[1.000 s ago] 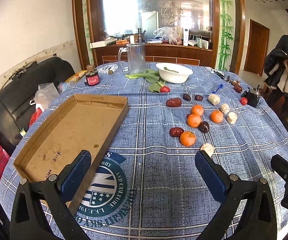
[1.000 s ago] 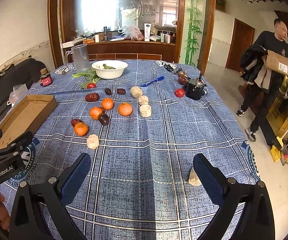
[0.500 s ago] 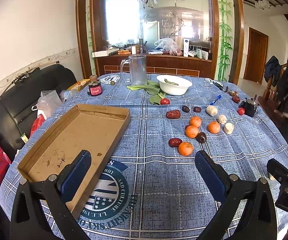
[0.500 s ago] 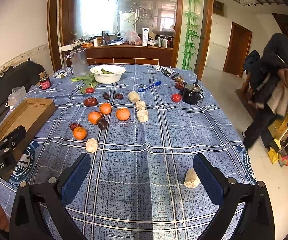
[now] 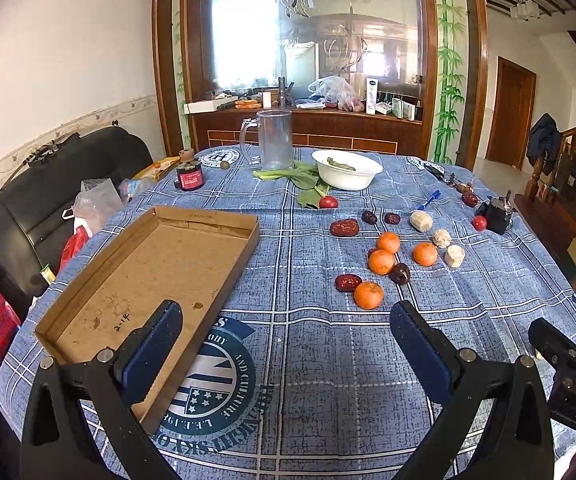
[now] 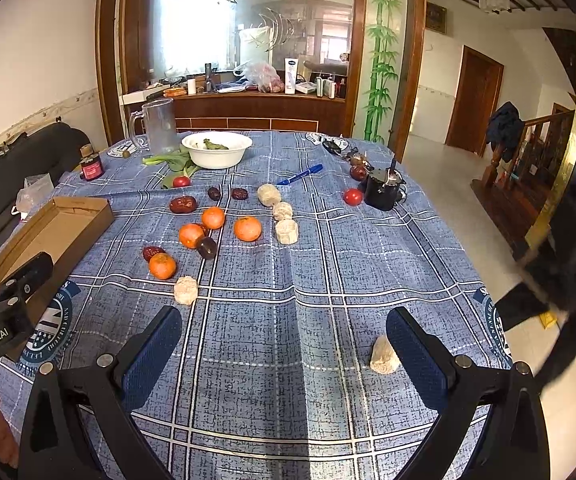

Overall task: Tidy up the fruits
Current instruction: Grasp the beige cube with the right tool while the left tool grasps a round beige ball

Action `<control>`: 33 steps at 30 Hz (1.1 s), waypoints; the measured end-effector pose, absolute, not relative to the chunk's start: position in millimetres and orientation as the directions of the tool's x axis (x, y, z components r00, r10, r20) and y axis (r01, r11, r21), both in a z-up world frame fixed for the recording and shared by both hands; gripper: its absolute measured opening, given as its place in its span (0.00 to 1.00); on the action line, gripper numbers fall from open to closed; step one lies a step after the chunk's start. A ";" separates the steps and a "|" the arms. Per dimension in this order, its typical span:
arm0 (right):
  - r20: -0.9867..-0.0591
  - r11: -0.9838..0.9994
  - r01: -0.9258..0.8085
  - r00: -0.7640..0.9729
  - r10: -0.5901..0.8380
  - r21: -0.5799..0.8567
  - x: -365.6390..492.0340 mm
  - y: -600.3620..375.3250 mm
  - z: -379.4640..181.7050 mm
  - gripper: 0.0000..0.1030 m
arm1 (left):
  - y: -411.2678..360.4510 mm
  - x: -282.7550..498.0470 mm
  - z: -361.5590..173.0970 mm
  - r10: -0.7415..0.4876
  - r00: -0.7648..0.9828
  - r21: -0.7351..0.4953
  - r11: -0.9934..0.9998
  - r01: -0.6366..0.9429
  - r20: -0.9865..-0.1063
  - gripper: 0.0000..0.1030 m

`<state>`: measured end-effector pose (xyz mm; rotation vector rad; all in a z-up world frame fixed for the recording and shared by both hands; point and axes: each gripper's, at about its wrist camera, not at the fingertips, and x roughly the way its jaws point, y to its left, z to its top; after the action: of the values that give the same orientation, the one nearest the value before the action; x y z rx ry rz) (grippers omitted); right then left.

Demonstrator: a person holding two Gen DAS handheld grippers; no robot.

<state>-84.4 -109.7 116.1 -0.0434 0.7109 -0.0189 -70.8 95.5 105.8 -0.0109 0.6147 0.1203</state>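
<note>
A dining room with a glass partition is seen behind a table (image 5: 312, 360) covered in a blue checked cloth. An empty cardboard tray (image 5: 147, 280) is laid on the table's left part. The fruit is spread to the tray's right: four oranges (image 6: 247, 228), with red dates (image 6: 183, 204) and a dark date (image 6: 207, 247) among them, and pale lumps (image 6: 185, 290) nearby. Further back, a white bowl (image 6: 216, 152), a clear jug (image 5: 273, 140) and greens (image 5: 304, 184) are set. The left gripper (image 5: 288, 348) is held wide open above the tray's near corner, with nothing between its pads. The right gripper (image 6: 283, 344) is likewise spread wide and empty over bare cloth; one pale lump (image 6: 384, 356) is seen just beside its right finger (image 6: 416, 356).
</note>
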 end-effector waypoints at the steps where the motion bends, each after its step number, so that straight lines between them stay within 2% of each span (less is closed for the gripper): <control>1: -0.652 0.999 0.002 0.757 -0.032 -0.047 -84.1 -109.4 116.1 1.00 | 95.5 -71.5 105.4 0.108 0.810 0.025 0.993 -0.116 -0.577 1.00; 13: -0.662 0.999 0.019 0.748 -0.046 -0.048 -84.7 -115.6 112.7 1.00 | 94.6 -68.3 98.5 0.118 0.799 0.033 0.992 -0.122 -0.590 1.00; 23: -0.682 0.999 0.034 0.730 -0.032 -0.011 -82.8 -146.0 106.8 1.00 | 94.4 -55.9 82.2 0.138 0.746 0.053 0.989 -0.137 -0.652 1.00; 31: -0.742 1.000 -0.001 0.670 -0.016 -0.022 -87.9 -188.2 87.0 0.99 | 88.0 -51.8 72.9 0.176 0.720 0.113 0.984 -0.135 -0.671 1.00; 33: -0.765 0.999 -0.037 0.643 0.029 0.007 -91.4 -195.4 79.9 1.00 | 87.4 -50.5 70.6 0.180 0.713 0.115 0.984 -0.139 -0.678 1.00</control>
<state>-91.4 -195.4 79.9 -0.0094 0.8717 0.0377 -50.5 87.4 70.6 0.0575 0.7566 0.1770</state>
